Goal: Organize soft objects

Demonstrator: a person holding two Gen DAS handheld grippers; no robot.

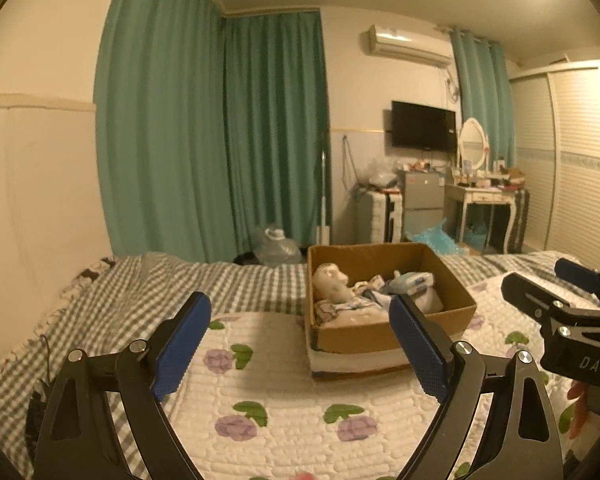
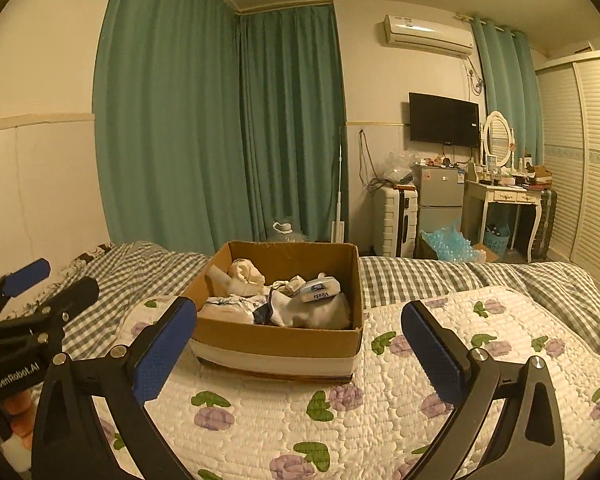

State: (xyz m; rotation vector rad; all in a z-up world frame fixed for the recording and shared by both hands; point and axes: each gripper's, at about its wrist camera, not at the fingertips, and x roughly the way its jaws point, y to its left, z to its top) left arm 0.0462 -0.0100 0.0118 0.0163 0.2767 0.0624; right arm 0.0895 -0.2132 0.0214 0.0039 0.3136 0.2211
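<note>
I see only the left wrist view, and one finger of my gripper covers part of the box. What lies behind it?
Observer: In the right wrist view, a white sock lies in the cardboard box, near its front wall.
Operator: Has the tissue pack a label?
Observer: Yes, the tissue pack reads "Vinda".
Operator: Does the right gripper hold anything?
Observer: No, the right gripper is open and empty, in front of the box.
</note>
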